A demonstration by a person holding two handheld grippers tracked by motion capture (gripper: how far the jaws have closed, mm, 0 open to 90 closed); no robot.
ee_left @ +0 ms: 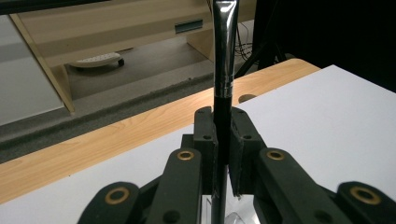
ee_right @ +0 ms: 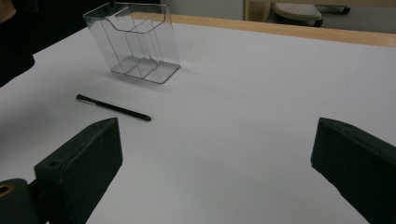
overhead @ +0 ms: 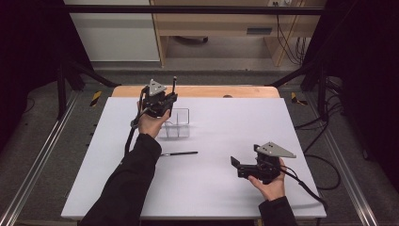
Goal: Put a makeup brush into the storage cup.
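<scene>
My left gripper [overhead: 169, 99] hovers over the back of the white table, shut on a slim black pen [overhead: 174, 84] that stands upright. In the left gripper view the pen [ee_left: 223, 70] rises between the closed jaws of the left gripper [ee_left: 223, 140] and has a silver band. Just below and to the right of that gripper stands a clear plastic holder [overhead: 177, 124] with compartments. A second black pen [overhead: 181, 153] lies flat on the table in front of it. My right gripper [overhead: 236, 168] rests open at the front right, pointing left towards that pen [ee_right: 113, 108] and the holder [ee_right: 133, 42].
The white table top [overhead: 226, 127] lies on a wooden bench [overhead: 211, 91] whose edge shows at the back. Cables [overhead: 324, 179] trail off the right side. A wooden desk [overhead: 221, 28] stands beyond the table, and metal rails [overhead: 42, 155] run along the left.
</scene>
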